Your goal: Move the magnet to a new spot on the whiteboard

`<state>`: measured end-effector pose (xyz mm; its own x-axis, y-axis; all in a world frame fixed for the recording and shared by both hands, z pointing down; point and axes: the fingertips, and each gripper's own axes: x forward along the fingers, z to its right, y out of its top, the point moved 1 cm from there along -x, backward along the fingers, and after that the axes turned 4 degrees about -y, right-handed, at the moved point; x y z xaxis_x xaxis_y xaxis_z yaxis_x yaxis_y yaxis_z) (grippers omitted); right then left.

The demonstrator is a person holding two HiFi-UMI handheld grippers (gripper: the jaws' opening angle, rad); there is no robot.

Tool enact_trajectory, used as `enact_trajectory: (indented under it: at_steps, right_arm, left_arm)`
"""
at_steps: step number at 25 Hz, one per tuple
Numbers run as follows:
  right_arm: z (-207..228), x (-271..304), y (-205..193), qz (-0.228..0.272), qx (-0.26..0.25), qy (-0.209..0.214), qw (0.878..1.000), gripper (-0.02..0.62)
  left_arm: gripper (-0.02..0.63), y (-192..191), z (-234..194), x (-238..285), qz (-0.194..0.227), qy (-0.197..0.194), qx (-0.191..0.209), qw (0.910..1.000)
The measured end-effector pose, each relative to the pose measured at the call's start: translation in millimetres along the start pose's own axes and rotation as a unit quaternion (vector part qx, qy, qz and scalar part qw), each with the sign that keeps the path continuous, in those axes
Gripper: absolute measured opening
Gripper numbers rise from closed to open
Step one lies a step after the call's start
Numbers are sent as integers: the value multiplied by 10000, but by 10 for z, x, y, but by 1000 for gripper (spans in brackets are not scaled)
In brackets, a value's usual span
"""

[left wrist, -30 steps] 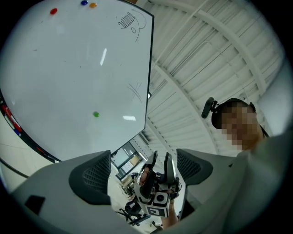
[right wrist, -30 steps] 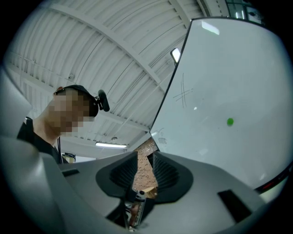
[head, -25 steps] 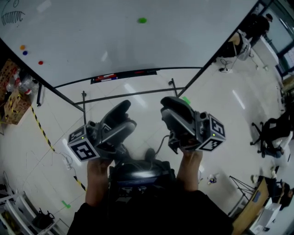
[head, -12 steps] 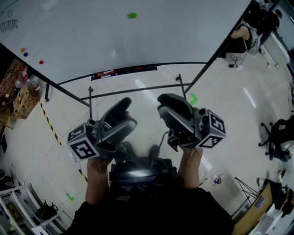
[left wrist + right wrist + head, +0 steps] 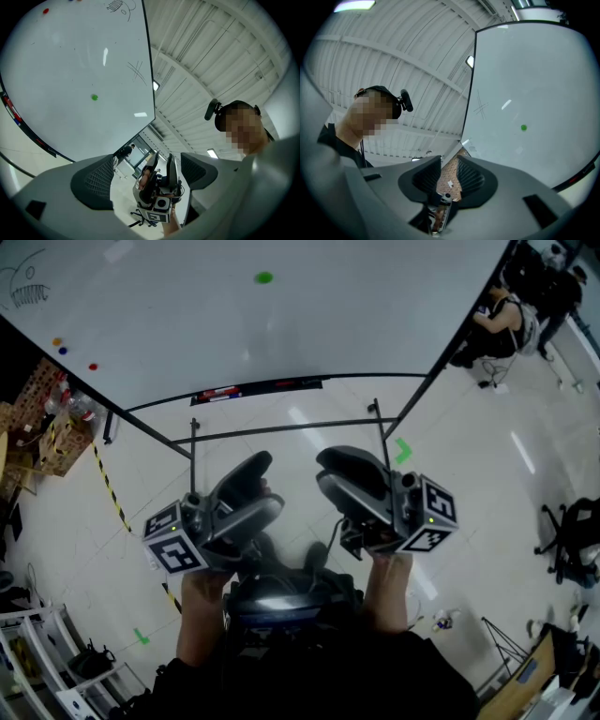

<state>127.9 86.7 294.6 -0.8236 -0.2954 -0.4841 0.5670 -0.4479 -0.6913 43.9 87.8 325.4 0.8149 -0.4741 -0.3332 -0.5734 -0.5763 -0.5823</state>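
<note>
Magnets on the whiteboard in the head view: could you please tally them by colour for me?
Green magnet: 1
Orange magnet: 1
Blue magnet: 1
Red magnet: 1
Total: 4

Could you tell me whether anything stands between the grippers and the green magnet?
Nothing visible does: the green magnet sits on bare whiteboard, and only open air separates it from the open left gripper and right gripper.
</note>
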Motion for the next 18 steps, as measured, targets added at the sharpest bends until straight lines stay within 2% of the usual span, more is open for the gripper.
enact_trajectory:
  at_steps: [7,13,18]
  right_arm:
    - [47,24,-53,-14,183,150,9997,129]
    - [-43,91,13,-38,5,237,9997,129]
    - [-276,-111,140,35,-153,153,9998,129]
  left_arm:
    - [442,-50,26,-46,-27,214,43,9998]
    - [442,7,101,-8,-22,77,135,9999]
    - [442,-132,343,106,-44,-91,204,9997]
